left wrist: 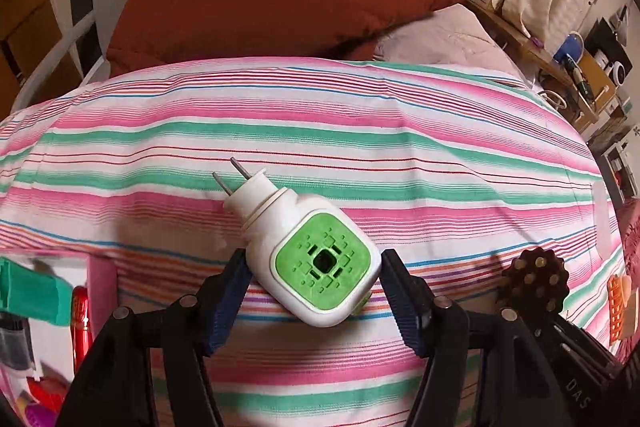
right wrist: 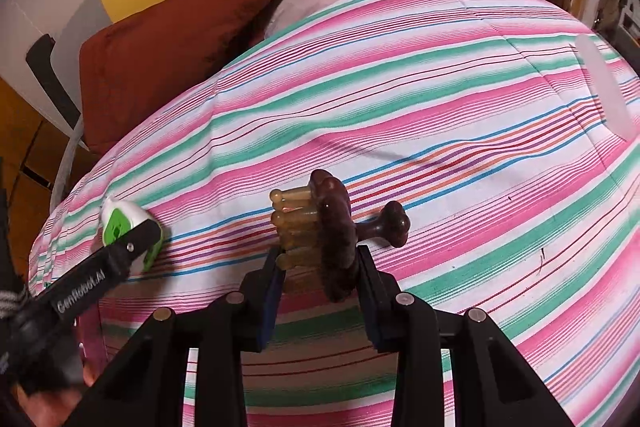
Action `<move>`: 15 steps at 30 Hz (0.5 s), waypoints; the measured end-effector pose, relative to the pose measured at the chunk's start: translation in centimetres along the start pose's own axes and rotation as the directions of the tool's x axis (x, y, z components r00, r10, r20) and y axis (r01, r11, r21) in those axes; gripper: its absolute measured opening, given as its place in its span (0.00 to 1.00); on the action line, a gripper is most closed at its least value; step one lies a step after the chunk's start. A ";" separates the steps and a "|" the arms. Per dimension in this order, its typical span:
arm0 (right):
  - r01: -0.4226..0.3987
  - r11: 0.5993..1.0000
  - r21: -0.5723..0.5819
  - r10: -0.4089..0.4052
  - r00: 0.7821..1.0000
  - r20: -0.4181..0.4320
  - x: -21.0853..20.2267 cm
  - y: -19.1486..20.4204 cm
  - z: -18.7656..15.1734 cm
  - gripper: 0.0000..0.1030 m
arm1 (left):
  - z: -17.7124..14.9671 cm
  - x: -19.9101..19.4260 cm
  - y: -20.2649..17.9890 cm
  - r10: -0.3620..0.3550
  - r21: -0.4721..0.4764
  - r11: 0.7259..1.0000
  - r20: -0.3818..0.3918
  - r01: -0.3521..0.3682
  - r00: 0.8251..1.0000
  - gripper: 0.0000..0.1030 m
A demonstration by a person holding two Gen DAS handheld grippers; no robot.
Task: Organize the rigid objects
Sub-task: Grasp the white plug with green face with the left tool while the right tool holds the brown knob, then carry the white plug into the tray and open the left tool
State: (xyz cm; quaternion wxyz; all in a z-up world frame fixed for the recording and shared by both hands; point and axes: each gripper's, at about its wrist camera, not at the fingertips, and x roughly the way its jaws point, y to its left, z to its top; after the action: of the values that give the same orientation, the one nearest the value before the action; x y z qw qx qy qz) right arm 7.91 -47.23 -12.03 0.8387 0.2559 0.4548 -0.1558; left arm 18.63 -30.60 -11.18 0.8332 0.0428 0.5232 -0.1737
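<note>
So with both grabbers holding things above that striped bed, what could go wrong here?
The left gripper pinches the rounded plug-in vaporizer at its curved sides, so it might slip out. The right gripper clamps the brown massage brush near its edge; it could twist. Both hang close together and might bump.

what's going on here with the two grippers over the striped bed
A person works two handheld grippers over a striped bedsheet. The left gripper clasps a white and green plug-in mosquito repellent; the right gripper is shut on a dark wooden massage brush with amber pegs.
</note>
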 end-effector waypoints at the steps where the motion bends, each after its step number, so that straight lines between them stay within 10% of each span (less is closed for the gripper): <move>1: 0.003 1.000 -0.003 -0.003 1.000 0.001 0.1 0.1 0.0 0.34 | 0.1 0.0 0.1 0.000 -0.020 1.000 -0.005 0.000 1.000 0.65; 7: 0.011 1.000 -0.019 -0.011 1.000 0.015 0.2 0.3 0.1 0.34 | 1.2 0.7 1.9 -0.060 -0.211 0.976 -0.013 0.056 0.998 0.65; 15: 0.009 1.000 -0.029 -0.009 1.000 0.015 0.5 0.4 0.4 0.34 | -0.3 0.1 1.5 -0.050 -0.183 0.982 -0.016 0.046 0.999 0.64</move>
State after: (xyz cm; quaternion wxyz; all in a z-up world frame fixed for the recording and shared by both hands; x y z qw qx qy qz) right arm 8.67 -47.13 -12.15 0.8449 0.2406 0.4519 -0.1549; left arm 18.91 -29.17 -11.60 0.8237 -0.0445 0.5464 -0.1448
